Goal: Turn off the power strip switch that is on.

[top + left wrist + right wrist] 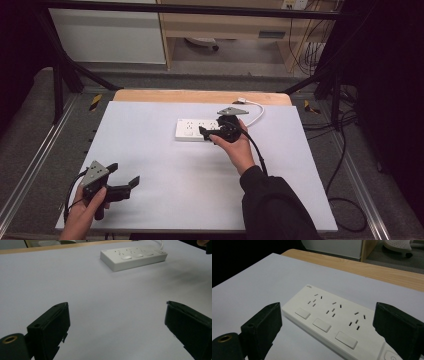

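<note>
Nearest, at the front left of the table (165, 190): left gripper (129, 180) in a hand (85, 215), jaws spread wide over bare white top, nothing between them, cable looping back beside the wrist. Seen along those jaws in the left gripper view: left gripper (117, 322) gaping, pale table (105, 290) ahead, strip (133, 257) lying well beyond, toward the far edge. Farther in, right of centre: right hand (235, 147) reaching forward from a dark sleeve (272, 205), right gripper (206, 133) low over the near edge of the strip (192, 129), grey plate on top, cable trailing back along the forearm. In the right gripper view: right gripper (327, 322) with jaws standing wide, one to each side, clear of the strip (332, 320); pads pressing on nothing. Strip white, flat on the table (249, 290), long side across it, three socket groups in a row, a rocker switch (322, 325) in front of each, a round button at the cord end. Behind the strip: white cord (255, 107) curling off toward the far right, bare wooden edge (200, 96) of the table past the white sheet. Beyond that: black frame bars, grey floor, a wooden cabinet (225, 30), loose cables at the right.
</note>
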`<action>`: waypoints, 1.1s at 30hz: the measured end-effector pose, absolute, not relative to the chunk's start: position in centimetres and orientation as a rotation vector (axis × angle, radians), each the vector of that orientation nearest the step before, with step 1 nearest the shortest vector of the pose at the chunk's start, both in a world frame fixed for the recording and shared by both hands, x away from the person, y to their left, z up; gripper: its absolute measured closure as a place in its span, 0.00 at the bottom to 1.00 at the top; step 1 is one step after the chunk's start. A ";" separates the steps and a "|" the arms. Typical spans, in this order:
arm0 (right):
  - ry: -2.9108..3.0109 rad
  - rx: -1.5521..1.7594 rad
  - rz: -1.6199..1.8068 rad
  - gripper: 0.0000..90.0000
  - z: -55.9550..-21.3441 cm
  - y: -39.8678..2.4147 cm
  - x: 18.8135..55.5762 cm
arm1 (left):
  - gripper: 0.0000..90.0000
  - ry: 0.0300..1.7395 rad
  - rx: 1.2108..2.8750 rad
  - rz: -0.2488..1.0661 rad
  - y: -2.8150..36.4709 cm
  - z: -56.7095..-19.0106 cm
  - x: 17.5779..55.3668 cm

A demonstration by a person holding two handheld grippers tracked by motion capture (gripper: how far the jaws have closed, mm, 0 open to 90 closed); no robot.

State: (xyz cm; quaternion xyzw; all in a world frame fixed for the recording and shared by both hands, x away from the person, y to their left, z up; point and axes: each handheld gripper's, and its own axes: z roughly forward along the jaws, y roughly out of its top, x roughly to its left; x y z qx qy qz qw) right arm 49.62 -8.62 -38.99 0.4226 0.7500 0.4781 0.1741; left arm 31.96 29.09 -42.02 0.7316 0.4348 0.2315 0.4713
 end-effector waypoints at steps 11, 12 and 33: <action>2.103 1.164 1.371 0.06 -37.6 -11.0 48.5 | 0.07 1.068 1.791 0.564 29.1 -42.1 32.0; 2.098 1.163 1.369 0.06 -37.5 -11.2 48.4 | 0.07 1.068 1.792 0.564 29.1 -42.1 32.0; 2.062 1.145 1.366 0.05 -36.4 -14.3 47.1 | 0.07 1.068 1.794 0.564 29.0 -42.1 31.9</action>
